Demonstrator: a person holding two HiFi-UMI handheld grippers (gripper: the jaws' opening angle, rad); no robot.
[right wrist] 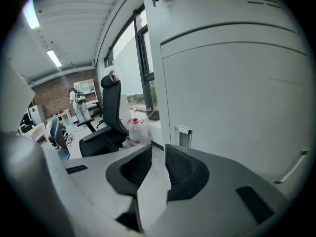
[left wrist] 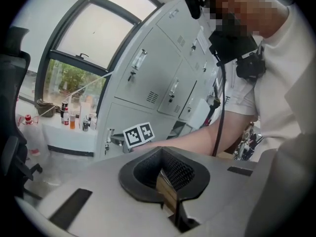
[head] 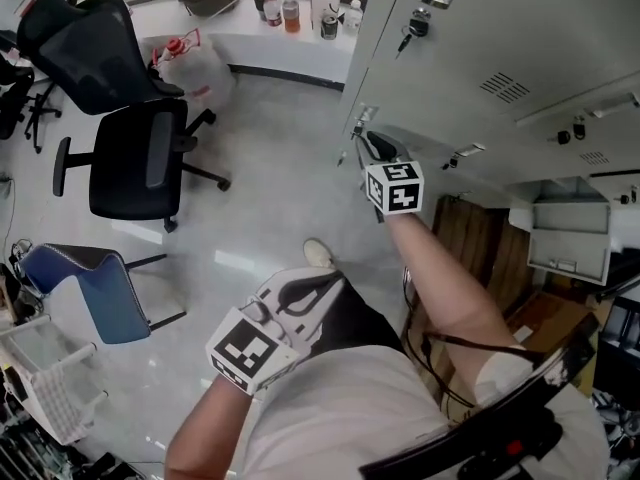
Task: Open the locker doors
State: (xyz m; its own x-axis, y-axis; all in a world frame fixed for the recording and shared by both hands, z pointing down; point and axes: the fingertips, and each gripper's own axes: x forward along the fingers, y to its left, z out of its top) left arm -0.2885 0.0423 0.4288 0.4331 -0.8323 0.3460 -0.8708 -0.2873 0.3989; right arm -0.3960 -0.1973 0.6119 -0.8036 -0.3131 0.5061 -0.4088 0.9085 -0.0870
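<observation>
Bright daylight, fisheye warp, dark corners

Office chair [head: 130, 148] stands well left of the lockers [head: 480, 48], second chair [head: 90, 288] further left. Bottles [head: 290, 13] on a ledge [head: 250, 43] just beside the lockers' far end. Bag [head: 195, 68] between ledge and office chair.

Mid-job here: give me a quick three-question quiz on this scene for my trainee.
1. True or false: the right gripper is clamped on the locker handle ahead of it.
2. Where is the left gripper? A) at a locker door B) low, close to the person's body C) resting on the floor
3. Fill in: in the head view, the black office chair stands to the ___ of the lockers.
Key: 1 false, its jaws stand slightly apart, empty, short of the handle. 2 B. 3 left.
</observation>
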